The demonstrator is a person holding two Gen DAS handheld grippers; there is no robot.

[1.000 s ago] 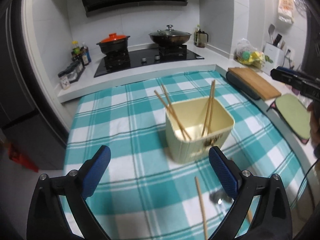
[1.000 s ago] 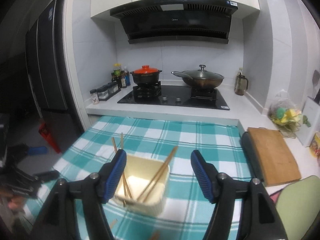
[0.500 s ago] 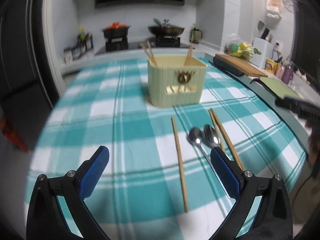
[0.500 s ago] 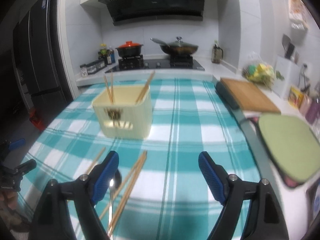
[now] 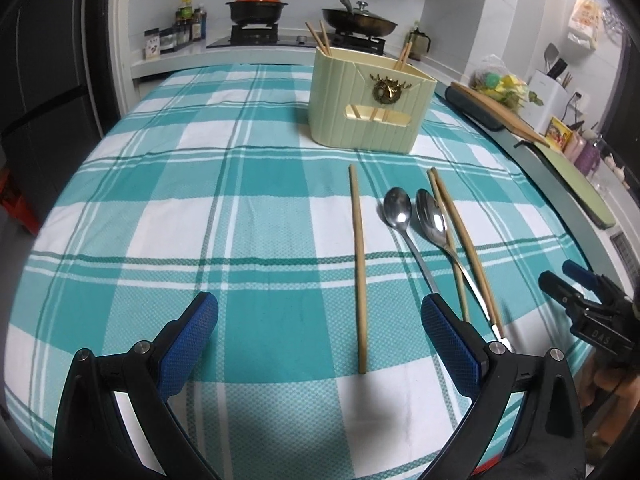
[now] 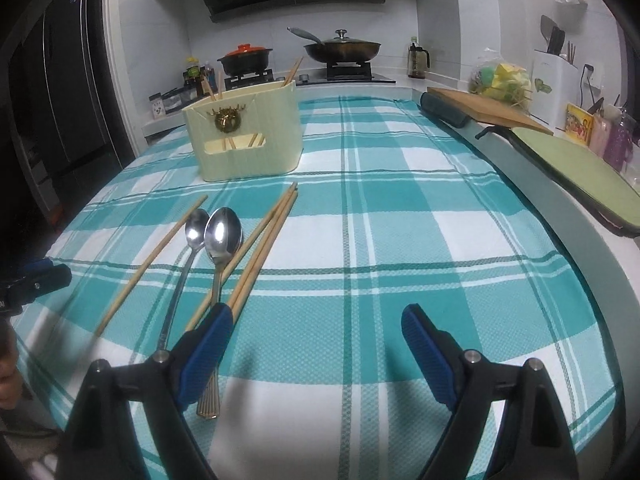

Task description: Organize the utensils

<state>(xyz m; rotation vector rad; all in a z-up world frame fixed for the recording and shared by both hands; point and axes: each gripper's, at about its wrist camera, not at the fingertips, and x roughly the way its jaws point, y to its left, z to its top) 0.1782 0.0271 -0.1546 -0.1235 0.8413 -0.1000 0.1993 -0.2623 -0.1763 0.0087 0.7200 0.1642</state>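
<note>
A cream utensil holder [image 5: 370, 104] [image 6: 244, 134] stands on the teal checked tablecloth with several chopsticks upright in it. In front of it lie a single chopstick [image 5: 357, 264] [image 6: 154, 258], two metal spoons [image 5: 404, 220] [image 6: 218, 240] and a pair of chopsticks [image 5: 460, 240] [image 6: 264, 248]. My left gripper [image 5: 320, 344] is open and empty, low over the cloth, with the single chopstick's near end between its fingers. My right gripper [image 6: 316, 352] is open and empty; its left finger covers the spoon handles.
A hob with a red-lidded pot [image 5: 256, 6] and a lidded wok [image 6: 340, 50] stands behind the table. A wooden cutting board [image 6: 488, 110] and a green mat [image 6: 580, 172] lie on the counter at right. The table's near edge is just below both grippers.
Both grippers have dropped from above the holder and pulled back toward the near edge of the table. The loose chopsticks and spoons now lie right ahead of them. Both stay open.
</note>
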